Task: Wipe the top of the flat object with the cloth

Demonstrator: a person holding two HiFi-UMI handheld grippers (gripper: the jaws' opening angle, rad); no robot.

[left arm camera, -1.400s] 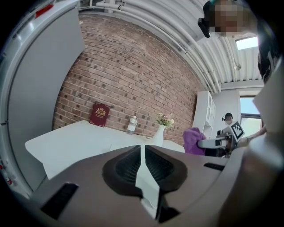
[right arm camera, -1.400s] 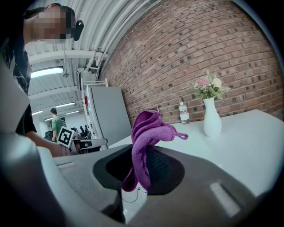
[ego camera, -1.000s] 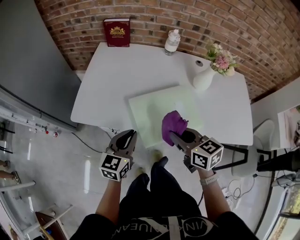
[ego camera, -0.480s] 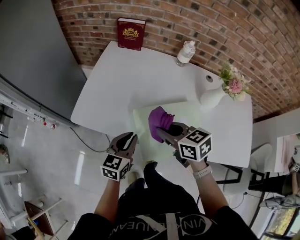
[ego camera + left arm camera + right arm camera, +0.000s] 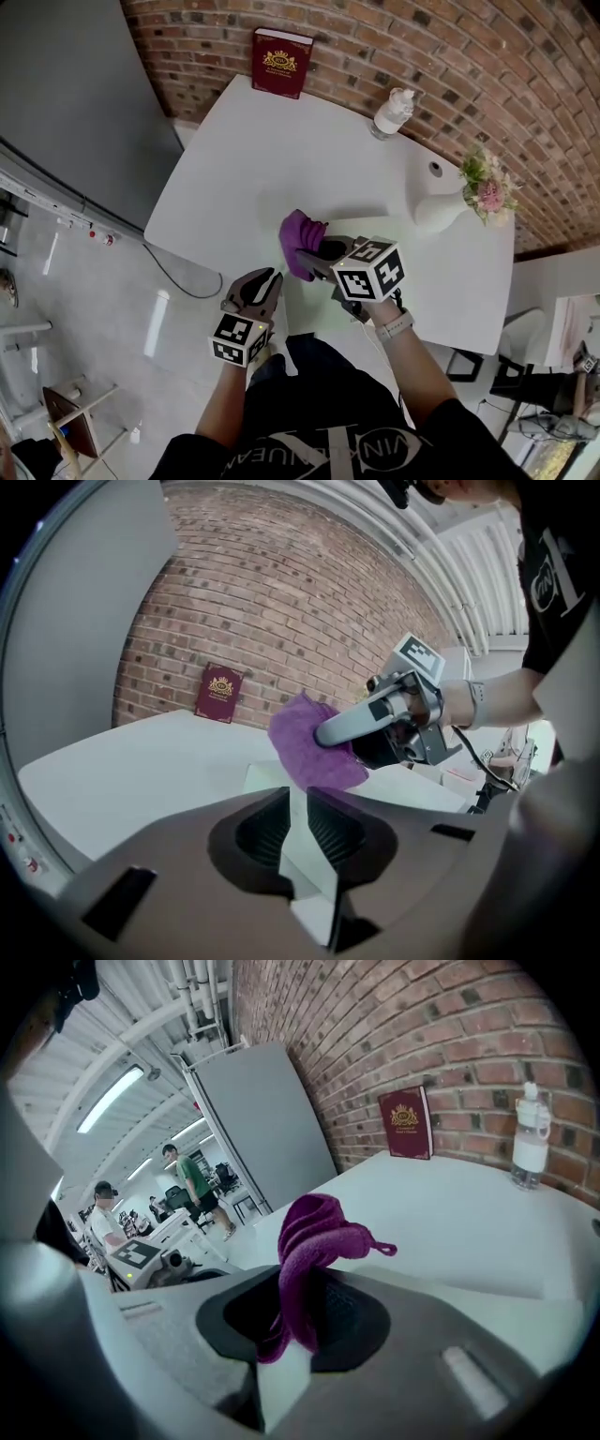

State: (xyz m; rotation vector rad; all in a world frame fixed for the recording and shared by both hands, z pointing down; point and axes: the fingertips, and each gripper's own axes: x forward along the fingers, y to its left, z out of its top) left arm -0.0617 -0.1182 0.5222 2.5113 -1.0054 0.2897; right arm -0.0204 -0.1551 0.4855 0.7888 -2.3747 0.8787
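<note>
A pale green flat board (image 5: 392,228) lies on the white table (image 5: 281,159), near its front edge. My right gripper (image 5: 306,255) is shut on a bunched purple cloth (image 5: 299,239) and holds it over the board's front left corner. In the right gripper view the cloth (image 5: 317,1230) sticks up from between the jaws. My left gripper (image 5: 268,279) is shut and empty, just off the table's front edge, left of the board. In the left gripper view the cloth (image 5: 305,747) and the board (image 5: 267,778) lie right ahead of the left gripper (image 5: 298,797).
A red book (image 5: 280,63) leans against the brick wall at the table's back. A clear bottle (image 5: 394,111) stands at the back right, and a white vase (image 5: 439,212) with flowers to the right of the board. A grey partition (image 5: 66,84) is at the left.
My right gripper has carried the cloth leftward across the board toward its front left corner. My left gripper has edged closer to the table's front edge, still shut.
</note>
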